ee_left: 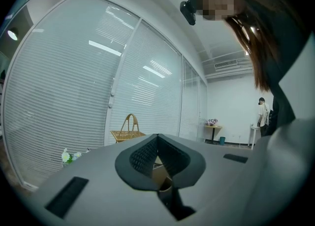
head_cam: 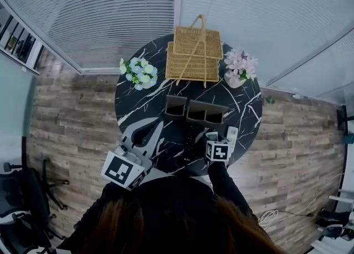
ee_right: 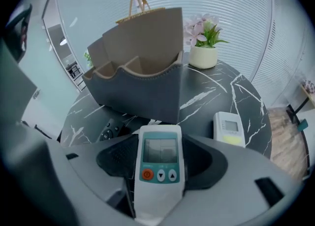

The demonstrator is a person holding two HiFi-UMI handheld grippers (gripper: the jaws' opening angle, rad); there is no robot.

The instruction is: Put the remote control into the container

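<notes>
A white remote with a teal face (ee_right: 160,163) lies on the black marble table (head_cam: 138,103), between the jaws of my right gripper (ee_right: 160,147). Those jaws stand wide on either side of it, open. The dark grey felt container (ee_right: 142,84) with several compartments stands just behind it, also seen as the container (head_cam: 196,112) at the table's middle. A second white remote (ee_right: 229,129) lies to the right, and a black remote (ee_right: 109,132) to the left. My left gripper (head_cam: 145,132) rests over the table's near left, its tips together and nothing held.
A wicker basket (head_cam: 193,53) with a handle stands at the table's far side. A pot of pink flowers (head_cam: 239,66) is at the far right and a white-blue bunch (head_cam: 138,73) at the far left. The round table's edge runs close behind both remotes.
</notes>
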